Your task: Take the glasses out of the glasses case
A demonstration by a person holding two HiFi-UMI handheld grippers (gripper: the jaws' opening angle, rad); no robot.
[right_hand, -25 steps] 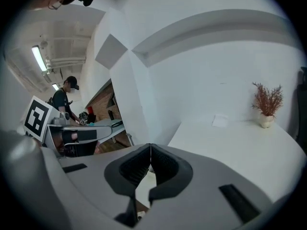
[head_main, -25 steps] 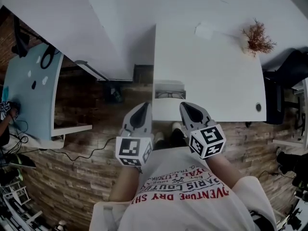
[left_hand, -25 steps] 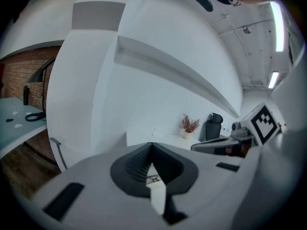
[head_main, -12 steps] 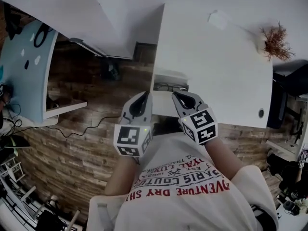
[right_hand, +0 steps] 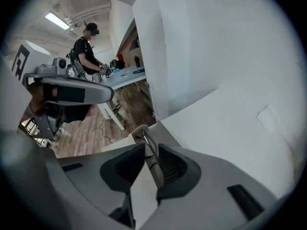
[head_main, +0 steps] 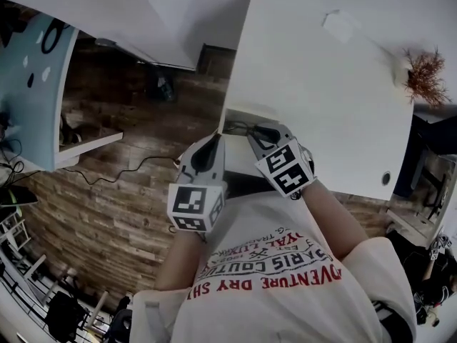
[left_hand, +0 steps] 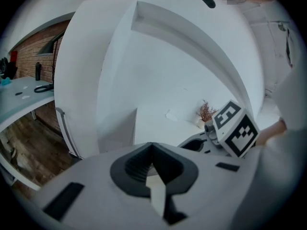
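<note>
Hovering at the near edge of the white tabletop (head_main: 321, 106), both grippers hold nothing. The left gripper (head_main: 213, 143) has its jaws together; the right gripper (head_main: 255, 131) has them a little apart. Far across, the white glasses case (head_main: 340, 26) lies flat, its long axis slanting toward the dried plant (head_main: 427, 77).

Plant (head_main: 426, 77), apparently, on desk's (head_main: 321, 106) far corner

surface: white table (head_main: 321, 120) | on it: small white case (head_main: 338, 26) near far edge; dried reddish plant (head_main: 427, 77) at right edge
</note>
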